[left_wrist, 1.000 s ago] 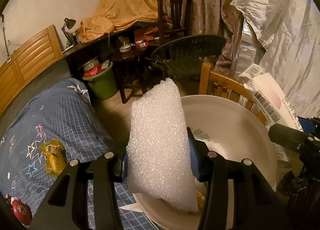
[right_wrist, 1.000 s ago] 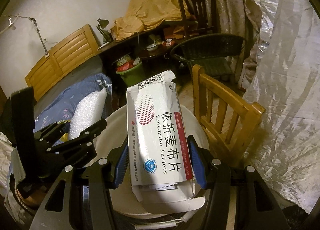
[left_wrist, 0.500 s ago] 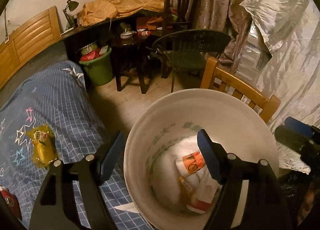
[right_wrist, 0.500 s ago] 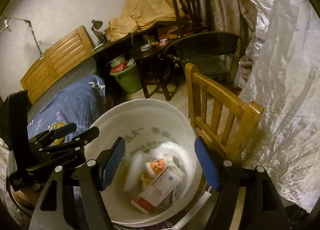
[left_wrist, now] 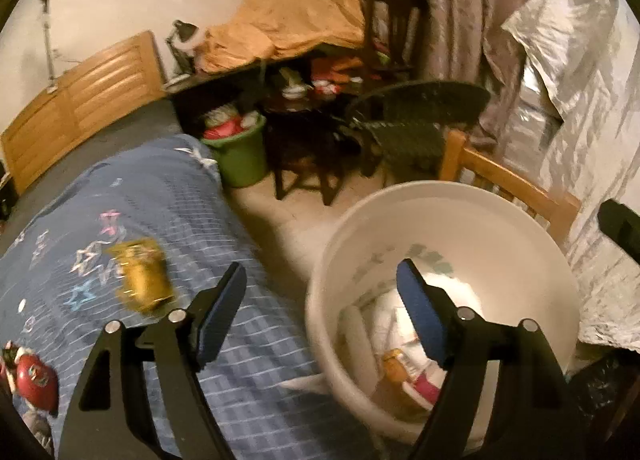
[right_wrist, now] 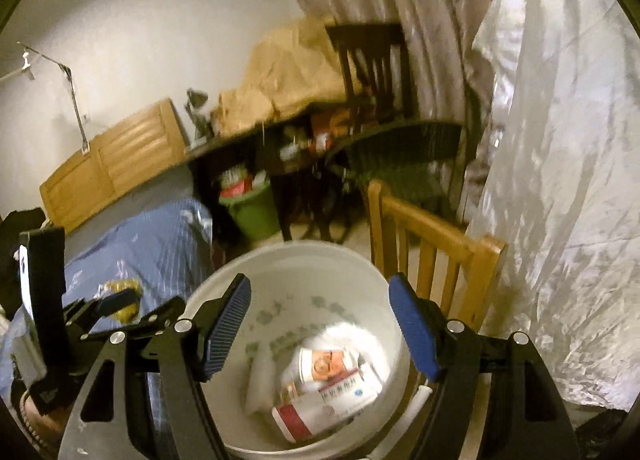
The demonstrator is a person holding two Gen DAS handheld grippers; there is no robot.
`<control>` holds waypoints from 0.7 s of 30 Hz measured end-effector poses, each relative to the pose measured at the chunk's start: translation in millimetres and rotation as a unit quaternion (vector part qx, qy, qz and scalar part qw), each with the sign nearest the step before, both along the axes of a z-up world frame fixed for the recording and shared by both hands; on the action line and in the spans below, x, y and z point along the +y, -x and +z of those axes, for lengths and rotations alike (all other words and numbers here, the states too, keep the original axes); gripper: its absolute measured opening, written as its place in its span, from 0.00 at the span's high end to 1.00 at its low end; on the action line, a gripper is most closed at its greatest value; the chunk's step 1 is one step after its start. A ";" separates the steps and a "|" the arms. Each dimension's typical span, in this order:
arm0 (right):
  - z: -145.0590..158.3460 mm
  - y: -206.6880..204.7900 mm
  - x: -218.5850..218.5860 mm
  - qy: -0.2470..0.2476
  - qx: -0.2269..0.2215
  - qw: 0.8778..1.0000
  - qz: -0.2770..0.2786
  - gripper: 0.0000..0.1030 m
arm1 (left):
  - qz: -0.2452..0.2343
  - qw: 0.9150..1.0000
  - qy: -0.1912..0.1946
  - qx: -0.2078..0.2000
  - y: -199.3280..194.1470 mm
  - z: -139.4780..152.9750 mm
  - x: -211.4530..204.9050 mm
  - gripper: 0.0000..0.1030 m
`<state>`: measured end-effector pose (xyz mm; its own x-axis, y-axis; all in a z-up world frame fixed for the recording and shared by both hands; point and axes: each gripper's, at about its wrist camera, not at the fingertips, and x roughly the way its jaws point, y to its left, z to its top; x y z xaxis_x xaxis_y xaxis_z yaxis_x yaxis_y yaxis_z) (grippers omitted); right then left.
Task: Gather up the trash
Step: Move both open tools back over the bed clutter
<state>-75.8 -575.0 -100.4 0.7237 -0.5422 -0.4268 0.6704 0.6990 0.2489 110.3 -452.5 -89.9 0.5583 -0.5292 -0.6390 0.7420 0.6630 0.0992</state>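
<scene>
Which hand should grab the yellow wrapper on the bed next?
Left. The left gripper, jaws opening and empty, sits next to the yellow wrapper on the blue bedspread. The right gripper, also empty, is over the white bucket.

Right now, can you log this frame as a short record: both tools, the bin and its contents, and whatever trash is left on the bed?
left tool: jaws opening, nothing between them
right tool: open, empty, over the bin
bin: white bucket beside the bed
bin contents: medicine box, bubble wrap, other packaging
left on bed: yellow wrapper, red item on blue checked bedspread
sharpness: both views blurred
</scene>
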 end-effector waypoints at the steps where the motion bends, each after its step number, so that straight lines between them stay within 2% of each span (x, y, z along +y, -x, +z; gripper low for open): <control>1: 1.7 1.7 5.2 0.008 -0.007 1.000 -0.002 0.29 | 0.008 1.000 0.005 -0.004 -0.2 2.7 7.5 0.26; 7: 8.8 4.6 49.1 0.044 -0.047 0.998 -0.008 0.27 | 0.067 0.997 0.041 -0.011 -8.6 24.6 66.8 0.21; 15: 3.0 -24.3 103.7 0.031 -0.035 0.998 0.046 0.26 | 0.147 0.986 0.078 0.002 -29.3 45.3 160.9 0.18; 21: 4.9 -60.5 162.0 0.034 -0.016 0.993 0.112 0.25 | 0.209 0.973 0.097 0.007 -43.1 49.6 237.4 0.17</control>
